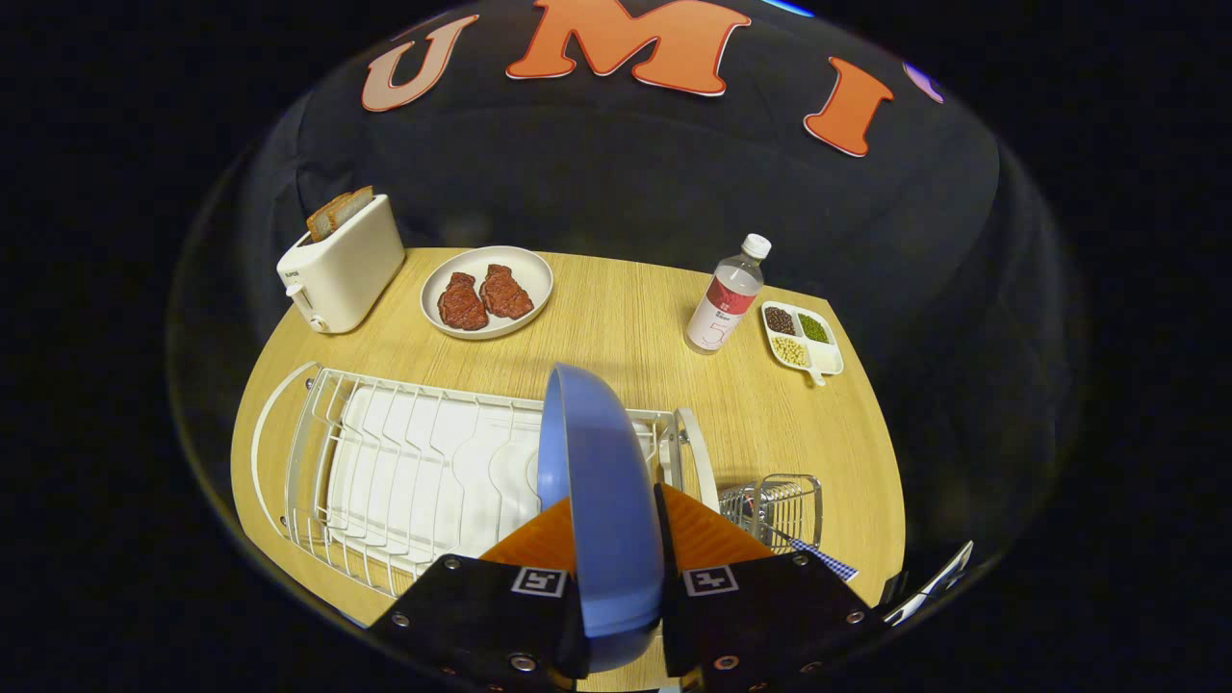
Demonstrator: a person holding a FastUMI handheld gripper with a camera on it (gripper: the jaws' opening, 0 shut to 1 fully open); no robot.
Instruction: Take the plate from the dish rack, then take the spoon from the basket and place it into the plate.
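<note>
the blue plate (602, 481) stands on edge, clamped in the gripper (616, 539) above the white dish rack (404, 472). so the plate looks taken; still left: setting it down, then fetching the spoon from the wire basket (775, 508) just right.

My gripper (616, 539) is clamped on the blue plate (599, 481), which stands on edge between my fingers above the white dish rack (404, 472). The wire basket (775, 508) sits just beside the rack. Beyond, on the wooden table (626, 318), are a toaster (342, 262), a plate of meat (487, 291), a bottle (727, 296) and a divided dish (802, 339).
</note>
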